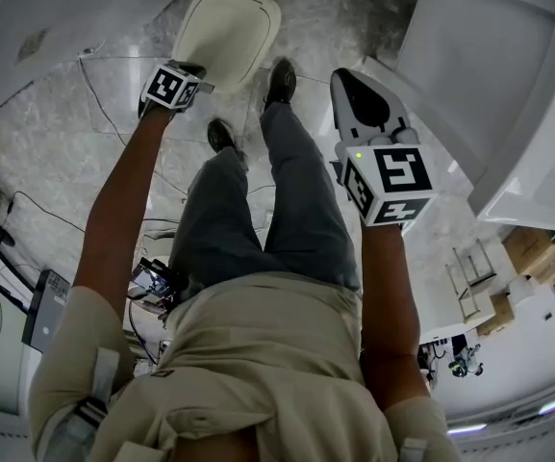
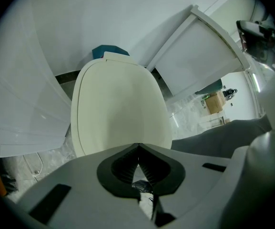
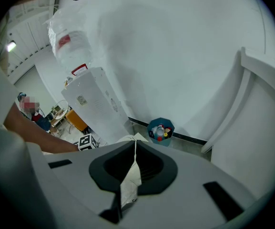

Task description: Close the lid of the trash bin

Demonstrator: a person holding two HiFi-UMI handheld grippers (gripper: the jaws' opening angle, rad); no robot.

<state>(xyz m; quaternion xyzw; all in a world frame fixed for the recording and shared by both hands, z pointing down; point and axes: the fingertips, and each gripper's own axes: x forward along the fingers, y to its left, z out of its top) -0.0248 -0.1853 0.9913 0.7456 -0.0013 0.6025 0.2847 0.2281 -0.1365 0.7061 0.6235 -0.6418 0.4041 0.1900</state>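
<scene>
Right gripper (image 3: 135,146) jaws together, nothing gripped. Past them a blue bin (image 3: 160,130) holding bottles stands by the white wall. Water dispenser (image 3: 96,104) left of it, forearm (image 3: 35,133) far left.

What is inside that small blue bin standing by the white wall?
The blue bin holds a few small bottles or cans, showing red, white and yellow on top. Anything beneath them is covered by the bin's own side.
</scene>
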